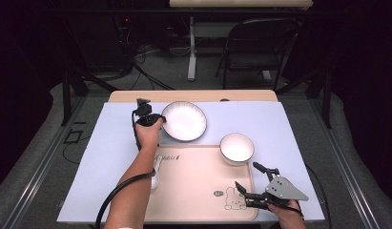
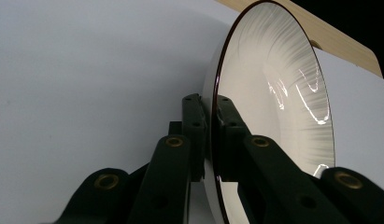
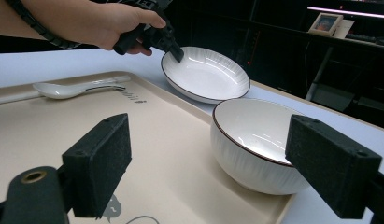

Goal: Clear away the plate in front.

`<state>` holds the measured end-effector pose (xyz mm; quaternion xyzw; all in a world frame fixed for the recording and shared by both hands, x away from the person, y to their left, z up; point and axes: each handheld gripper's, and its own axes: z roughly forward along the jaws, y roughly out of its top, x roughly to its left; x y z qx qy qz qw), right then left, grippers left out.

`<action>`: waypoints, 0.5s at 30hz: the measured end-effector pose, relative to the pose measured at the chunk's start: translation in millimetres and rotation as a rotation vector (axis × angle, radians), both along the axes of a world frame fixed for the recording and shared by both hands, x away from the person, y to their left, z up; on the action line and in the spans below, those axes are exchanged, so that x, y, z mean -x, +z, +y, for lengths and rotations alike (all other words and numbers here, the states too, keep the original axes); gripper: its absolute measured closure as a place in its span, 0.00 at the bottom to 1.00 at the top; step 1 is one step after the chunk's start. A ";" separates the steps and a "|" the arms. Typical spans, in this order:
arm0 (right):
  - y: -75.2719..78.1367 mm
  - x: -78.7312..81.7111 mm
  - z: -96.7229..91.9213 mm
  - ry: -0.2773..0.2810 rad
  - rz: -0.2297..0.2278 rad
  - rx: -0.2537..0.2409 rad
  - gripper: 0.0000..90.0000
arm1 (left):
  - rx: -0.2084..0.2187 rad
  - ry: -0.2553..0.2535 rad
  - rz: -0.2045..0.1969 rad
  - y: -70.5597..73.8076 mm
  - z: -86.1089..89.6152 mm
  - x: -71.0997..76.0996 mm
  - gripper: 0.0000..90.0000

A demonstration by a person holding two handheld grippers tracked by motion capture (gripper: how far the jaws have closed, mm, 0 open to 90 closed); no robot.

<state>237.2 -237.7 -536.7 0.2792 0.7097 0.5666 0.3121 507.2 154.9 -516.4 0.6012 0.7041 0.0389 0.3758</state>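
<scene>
Plate (image 1: 184, 121) rim is sitting pinched in my left gripper (image 1: 161, 119) beyond the tray (image 1: 193, 191) on the tabletop (image 1: 112, 143); right gripper (image 1: 254, 183) is idling open. I'm worrying the glazed rim slips from that thin edge-hold.

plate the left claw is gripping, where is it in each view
High view: plate upper middle, beyond the tray.
Left gripper view: plate at right, on edge, rim pinched in the left claw.
Right gripper view: plate top centre.
Shared landmark: left claw on its rim.
</scene>
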 end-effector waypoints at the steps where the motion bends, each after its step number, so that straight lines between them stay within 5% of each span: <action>1: -0.1 -0.1 -0.1 -0.001 0.001 0.000 0.16 | -0.009 -0.003 -0.001 2.6 -1.6 -0.7 0.94; 6: 0.2 -0.1 -0.8 0.000 -0.005 0.003 0.16 | -0.015 -0.011 0.006 15.1 -7.2 -4.9 0.93; 15: 0.5 0.5 -1.3 -0.003 -0.005 -0.001 0.16 | -0.104 -0.036 -0.024 41.9 -8.8 -3.7 0.93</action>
